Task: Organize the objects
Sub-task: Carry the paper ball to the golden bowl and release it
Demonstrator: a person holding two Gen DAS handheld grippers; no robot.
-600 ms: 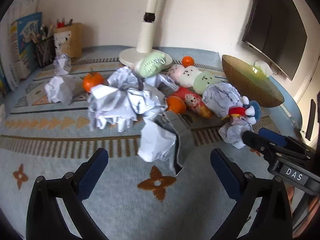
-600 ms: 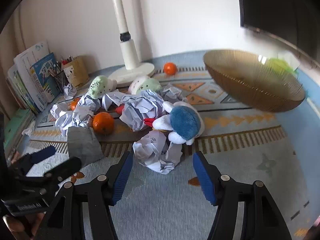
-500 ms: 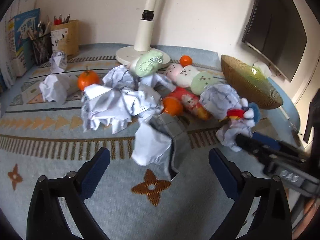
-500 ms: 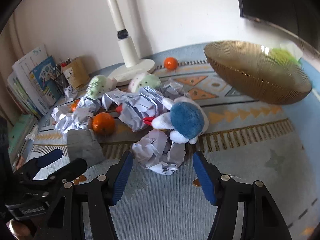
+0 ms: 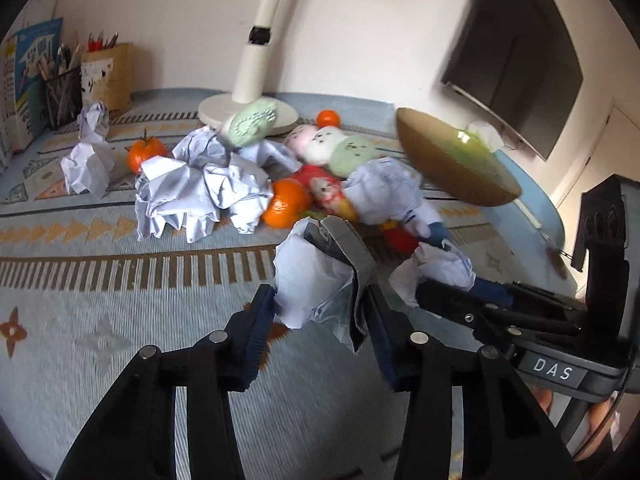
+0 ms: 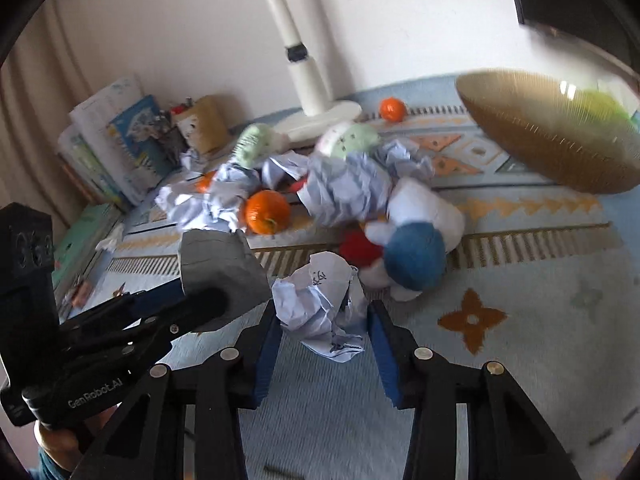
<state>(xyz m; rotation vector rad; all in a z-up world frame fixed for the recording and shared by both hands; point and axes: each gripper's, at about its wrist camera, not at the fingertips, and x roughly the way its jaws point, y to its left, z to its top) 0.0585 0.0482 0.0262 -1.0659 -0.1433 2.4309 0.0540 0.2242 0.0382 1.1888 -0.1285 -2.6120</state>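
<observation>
A heap of crumpled paper (image 5: 192, 192), oranges (image 5: 286, 204) and plush toys (image 5: 336, 148) lies on a patterned cloth. My left gripper (image 5: 320, 308) is shut on a white-and-grey crumpled paper wad (image 5: 308, 276) at the near edge of the heap. My right gripper (image 6: 324, 328) is shut on another white paper wad (image 6: 320, 300), just in front of a blue-and-white plush (image 6: 416, 256). Each gripper shows in the other's view: the right gripper (image 5: 452, 292) with its wad (image 5: 436, 272), and the left gripper (image 6: 200, 308) under its grey paper (image 6: 216, 264).
A gold ribbed bowl (image 5: 452, 164) stands at the right, tilted in view. A white lamp base (image 5: 248, 112) sits behind the heap, with a pencil holder (image 5: 106, 76) and books (image 6: 120, 136) at the far left. A dark monitor (image 5: 516, 60) hangs at the upper right.
Both grippers have moved forward to the heap and closed: the left around the white-and-grey wad, the right around the white wad by the blue plush.
</observation>
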